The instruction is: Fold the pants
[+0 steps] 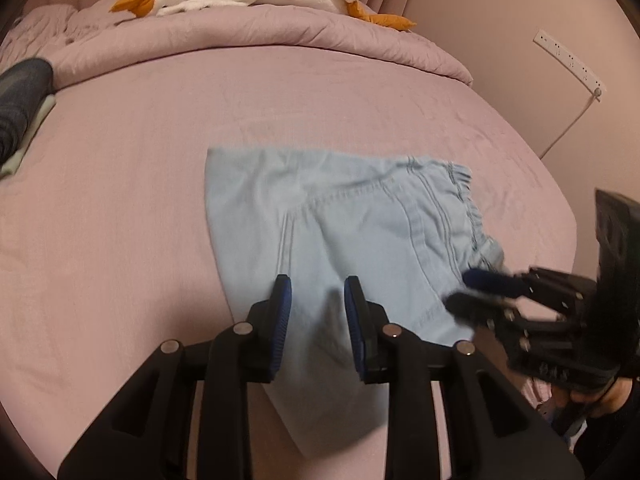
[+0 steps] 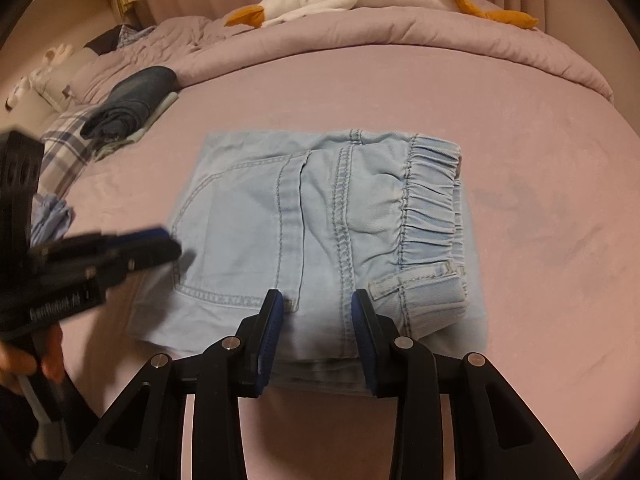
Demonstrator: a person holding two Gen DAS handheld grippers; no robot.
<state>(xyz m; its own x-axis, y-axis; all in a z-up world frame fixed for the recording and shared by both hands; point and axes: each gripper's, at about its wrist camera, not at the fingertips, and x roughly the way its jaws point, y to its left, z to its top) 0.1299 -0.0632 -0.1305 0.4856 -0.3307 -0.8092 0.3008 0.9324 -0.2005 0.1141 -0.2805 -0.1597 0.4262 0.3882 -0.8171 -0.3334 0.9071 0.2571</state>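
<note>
Folded pale-blue denim pants (image 2: 320, 224) on mauve bed sheet (image 2: 540, 200) — both grippers, left (image 1: 318, 312) and right (image 2: 318, 316), were held with jaws open, empty; edges were best squared by light pressing — no dragging.

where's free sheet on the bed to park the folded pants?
Bare sheet right of the folded light blue pants, up to the rolled comforter. Another open strip lies between the pants and the comforter. The left side is crowded: a dark folded garment, plaid fabric, and the left gripper close by the pants' left edge.
</note>
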